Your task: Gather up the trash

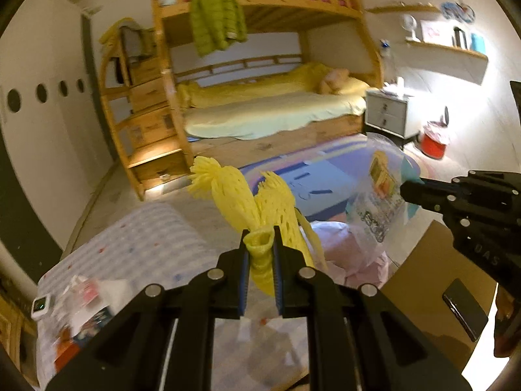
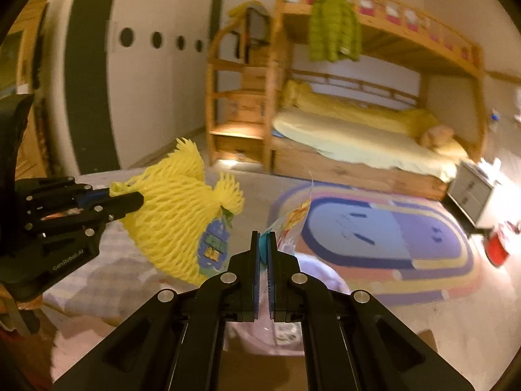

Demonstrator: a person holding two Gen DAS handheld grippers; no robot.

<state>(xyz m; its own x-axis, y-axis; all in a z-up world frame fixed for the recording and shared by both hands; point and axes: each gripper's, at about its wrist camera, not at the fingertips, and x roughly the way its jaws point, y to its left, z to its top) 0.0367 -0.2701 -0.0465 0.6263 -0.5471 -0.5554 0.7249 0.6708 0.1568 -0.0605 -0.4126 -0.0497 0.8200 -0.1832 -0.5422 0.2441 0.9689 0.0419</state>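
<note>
A yellow foam net (image 1: pixel 260 208) is pinched by the left gripper (image 1: pixel 260 257), a clear plastic wrapper (image 1: pixel 377 195) by the right gripper (image 2: pixel 263 247); both await binning, seemingly above a pink-lined bin (image 1: pixel 345 254).

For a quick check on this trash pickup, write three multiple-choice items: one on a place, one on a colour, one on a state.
1. Where does the green jacket hang?
A. On the upper rail of the bunk bed
B. On the wall shelf
C. On the nightstand

2. What colour is the foam net in the left gripper?
A. White
B. Yellow
C. Red

3. How is the right gripper?
A. Wide open, holding nothing
B. Resting open on the rug
C. Shut on a clear plastic wrapper

Key:
1 A, the jacket drapes from the top bunk's rail.
2 B, the net between the fingers is yellow in both views.
3 C, the left wrist view shows its fingertips pinching the wrapper's edge.
</note>
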